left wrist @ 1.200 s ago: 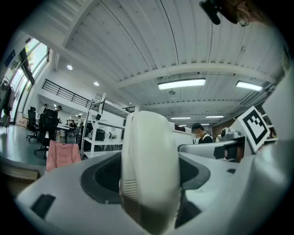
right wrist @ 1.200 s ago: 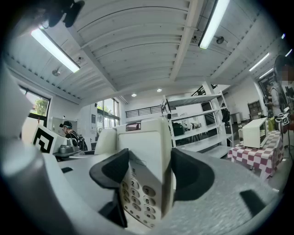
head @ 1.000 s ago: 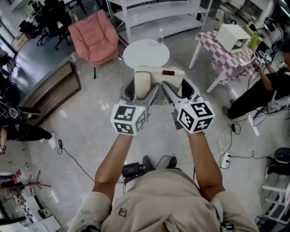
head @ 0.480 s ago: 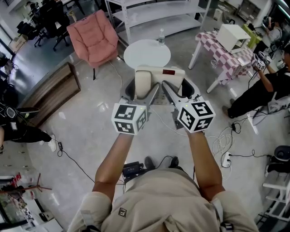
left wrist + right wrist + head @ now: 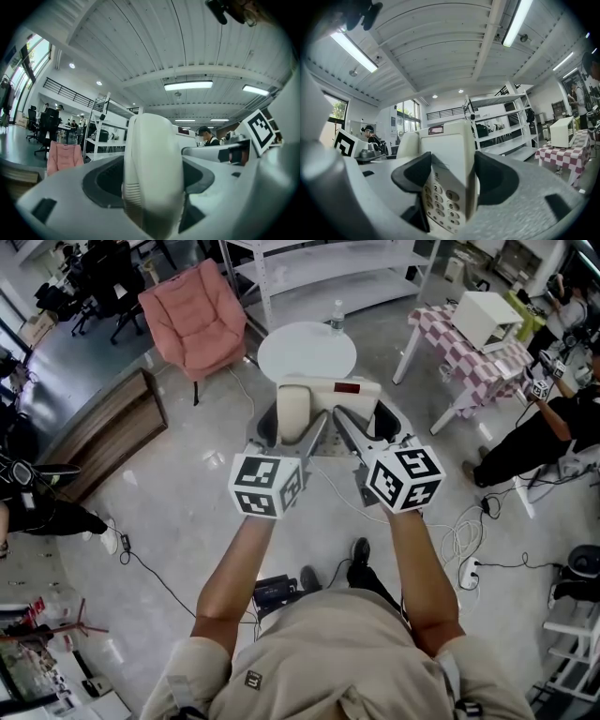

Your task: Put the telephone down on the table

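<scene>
- Carrying stage: the telephone (image 5: 352, 395) hangs in the air between both grippers, above the floor. It rests on no surface yet.
- State of the left gripper (image 5: 296, 432): the jaws are closed on the cream handset (image 5: 152, 173). It stands upright between the two dark pads and fills the gap.
- State of the right gripper (image 5: 362, 432): the jaws are clamped on the body of the telephone, one pad on each side. The keypad (image 5: 440, 197) sits low between the pads.
- Reason for the double hold, as judged: the handset lies loose on its cradle. A separate grip on it would stop it sliding off while the body is carried level.
- Target: the round white table (image 5: 307, 351) lies just beyond the jaw tips and below them. A bottle (image 5: 335, 313) stands at its far edge.
- Next move, as judged: advance both grippers together and lower them at the same rate until the base sits flat, short of the bottle. Unequal lowering risks tipping the handset out of its cradle.
</scene>
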{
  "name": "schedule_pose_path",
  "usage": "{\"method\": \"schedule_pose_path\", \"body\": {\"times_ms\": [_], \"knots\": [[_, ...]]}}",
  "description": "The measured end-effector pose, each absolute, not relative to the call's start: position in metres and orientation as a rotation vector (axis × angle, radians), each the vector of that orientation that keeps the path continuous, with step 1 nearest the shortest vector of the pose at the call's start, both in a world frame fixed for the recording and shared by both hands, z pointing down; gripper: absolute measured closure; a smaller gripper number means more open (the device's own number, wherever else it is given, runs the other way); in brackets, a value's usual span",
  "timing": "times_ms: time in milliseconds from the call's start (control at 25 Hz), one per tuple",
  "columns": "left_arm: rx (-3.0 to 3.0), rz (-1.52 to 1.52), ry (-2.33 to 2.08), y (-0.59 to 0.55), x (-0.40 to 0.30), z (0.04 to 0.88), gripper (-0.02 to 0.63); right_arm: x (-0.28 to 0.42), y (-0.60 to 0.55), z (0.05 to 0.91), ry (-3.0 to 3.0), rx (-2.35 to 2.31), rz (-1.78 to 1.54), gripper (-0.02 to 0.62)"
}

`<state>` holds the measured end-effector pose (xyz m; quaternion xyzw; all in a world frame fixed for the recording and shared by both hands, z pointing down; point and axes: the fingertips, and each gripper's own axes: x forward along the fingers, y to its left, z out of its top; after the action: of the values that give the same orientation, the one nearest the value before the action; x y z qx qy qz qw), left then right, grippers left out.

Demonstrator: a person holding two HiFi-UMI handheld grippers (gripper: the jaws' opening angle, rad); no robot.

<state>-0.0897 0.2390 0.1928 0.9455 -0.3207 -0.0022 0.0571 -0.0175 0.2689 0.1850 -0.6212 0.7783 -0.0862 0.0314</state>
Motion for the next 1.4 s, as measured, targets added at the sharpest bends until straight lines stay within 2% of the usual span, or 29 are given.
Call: {"method": "schedule_pose_path", "body": {"times_ms": [1400], "knots": [[2.703,0.065,-1.397,0.137,0.048,0.203,0.288,0.127,0.144,0.199,2.632,-1.514,-0.348,0.328]]}}
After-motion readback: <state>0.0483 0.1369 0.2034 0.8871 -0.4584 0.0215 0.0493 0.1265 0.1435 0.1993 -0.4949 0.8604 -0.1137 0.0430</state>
